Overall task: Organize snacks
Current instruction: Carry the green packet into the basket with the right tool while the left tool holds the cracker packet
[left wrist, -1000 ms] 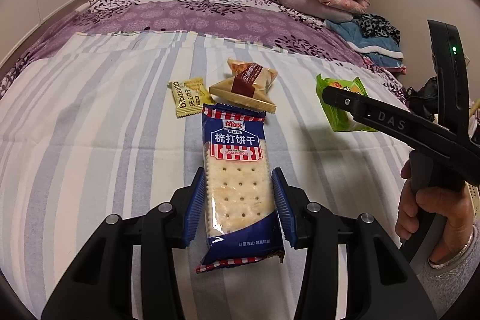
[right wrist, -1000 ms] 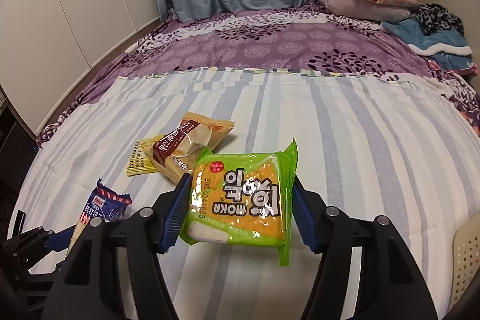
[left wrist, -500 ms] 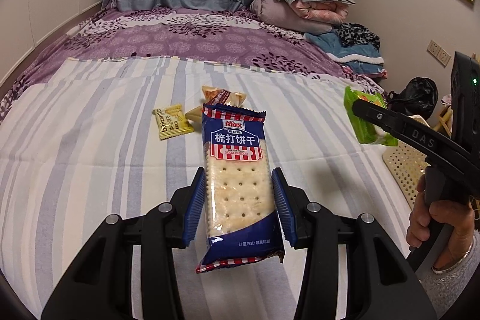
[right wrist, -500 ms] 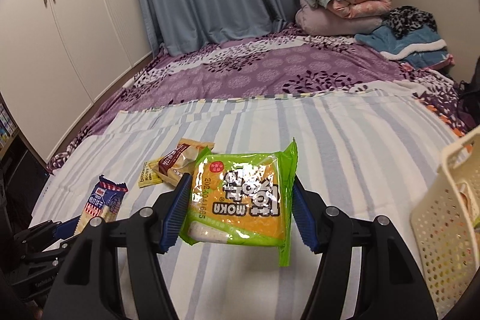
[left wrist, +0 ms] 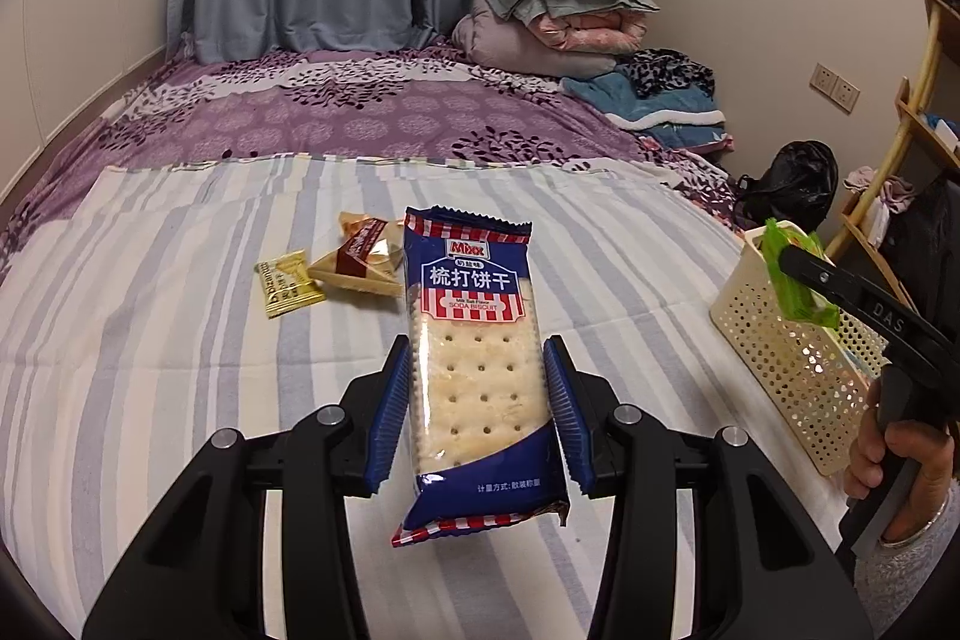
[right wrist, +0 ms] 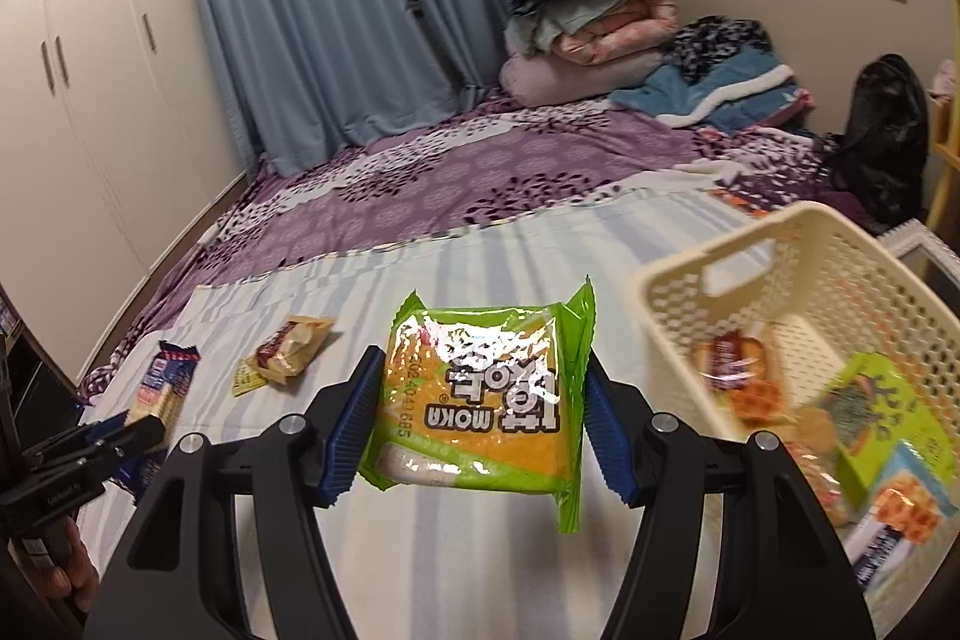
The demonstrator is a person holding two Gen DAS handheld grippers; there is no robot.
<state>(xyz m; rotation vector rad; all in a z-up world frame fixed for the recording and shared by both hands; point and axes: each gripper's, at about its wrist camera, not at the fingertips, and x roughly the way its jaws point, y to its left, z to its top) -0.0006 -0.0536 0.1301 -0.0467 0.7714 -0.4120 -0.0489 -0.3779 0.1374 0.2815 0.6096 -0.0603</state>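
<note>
I had the left gripper (left wrist: pixel 477 403) clamped on the blue plastic-wrapped soda cracker pack (left wrist: pixel 474 358), printed "Mixx SODA BISCUIT", held in the air well left of the cream perforated plastic basket (right wrist: pixel 780 268). Right gripper (right wrist: pixel 480 430) gripped the green-and-orange crinkly "MOKU" packet (right wrist: pixel 480 406) just left of that basket. Both looked light; crackers brittle, film slippery, so I judged side-edge holds best.
</note>
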